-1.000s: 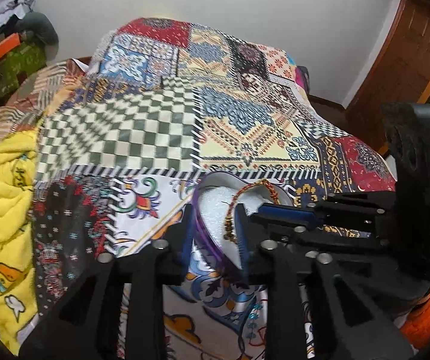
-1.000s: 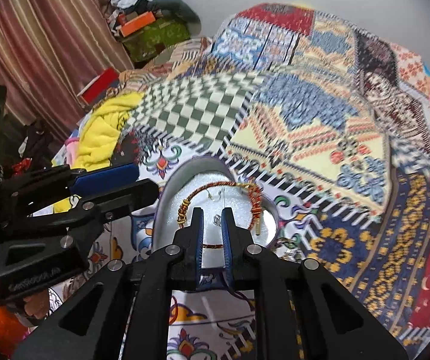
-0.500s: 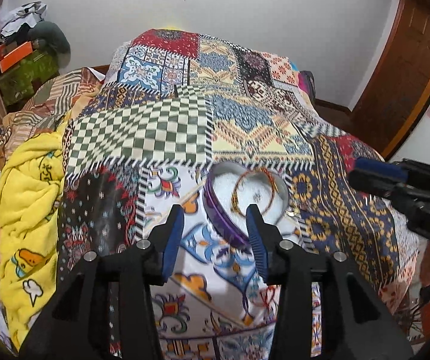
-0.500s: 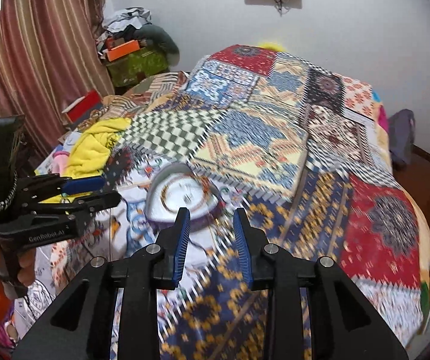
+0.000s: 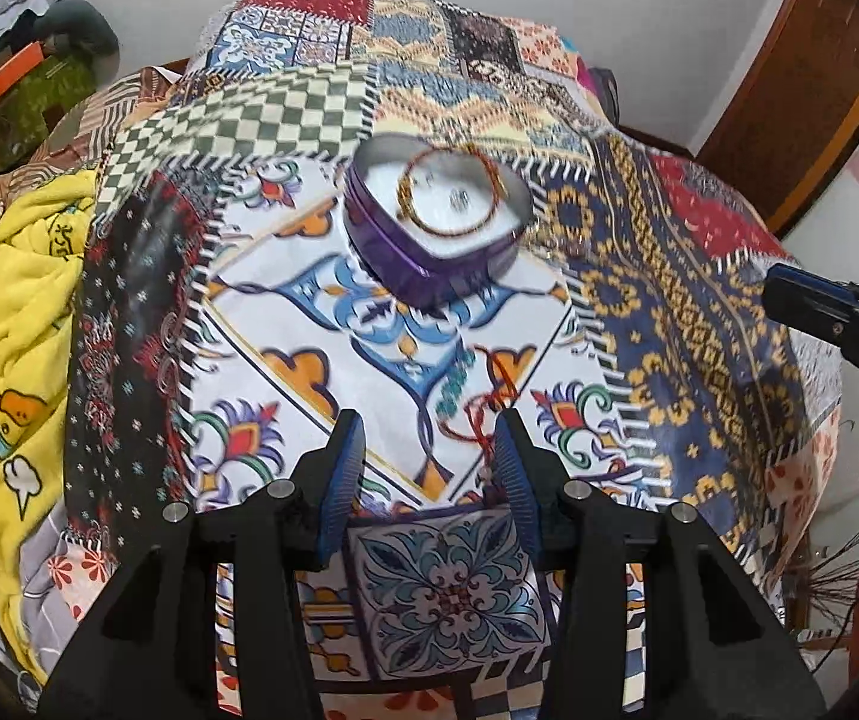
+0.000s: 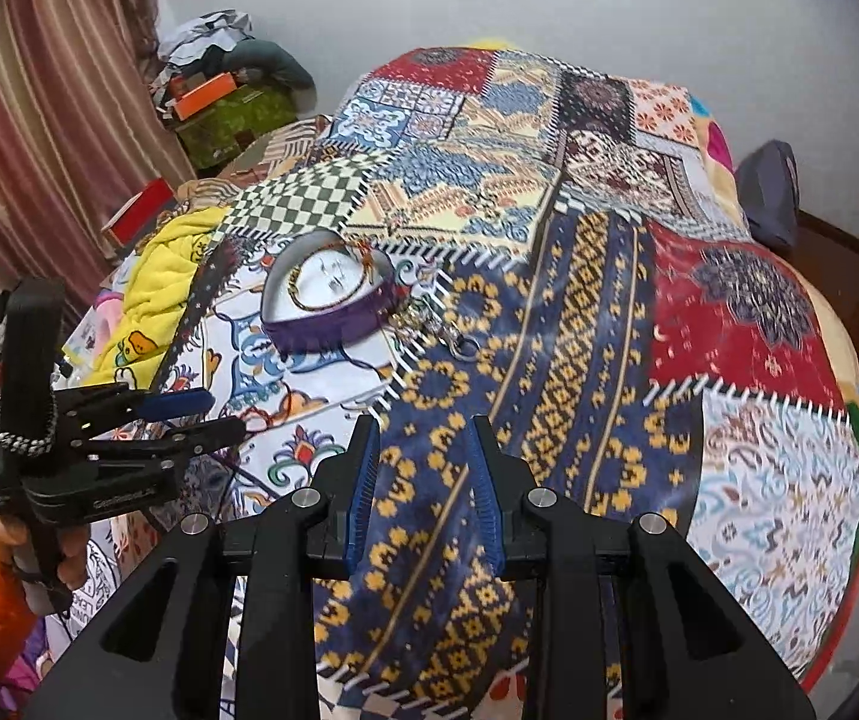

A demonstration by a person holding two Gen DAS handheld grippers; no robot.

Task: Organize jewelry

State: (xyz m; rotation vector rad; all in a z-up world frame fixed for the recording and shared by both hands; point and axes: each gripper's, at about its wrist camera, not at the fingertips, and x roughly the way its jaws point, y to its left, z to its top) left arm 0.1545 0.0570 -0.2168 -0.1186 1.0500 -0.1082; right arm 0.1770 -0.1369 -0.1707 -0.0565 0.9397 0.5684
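A purple heart-shaped box [image 5: 429, 252] sits open on the patchwork bedspread; it also shows in the right wrist view [image 6: 327, 312]. Inside lies a beaded orange-gold bracelet [image 5: 450, 195] on white lining, with small silver pieces beside it. A red cord piece [image 5: 486, 402] lies on the bedspread just ahead of my left gripper [image 5: 426, 438], which is open and empty. A silver chain piece [image 6: 453, 339] lies right of the box. My right gripper [image 6: 423, 450] is open and empty, well back from the box over the blue-and-yellow patch.
A yellow blanket [image 5: 15, 300] is bunched at the bed's left side. Boxes and clothes [image 6: 219, 102] are piled in the far left corner by a curtain. A wooden door [image 5: 807, 84] stands at the right. The bed's edge drops off at the right.
Both grippers have pulled back from the box and opened. The right gripper let go of the bracelet, which now lies in the box. The box looks farther away in both views.
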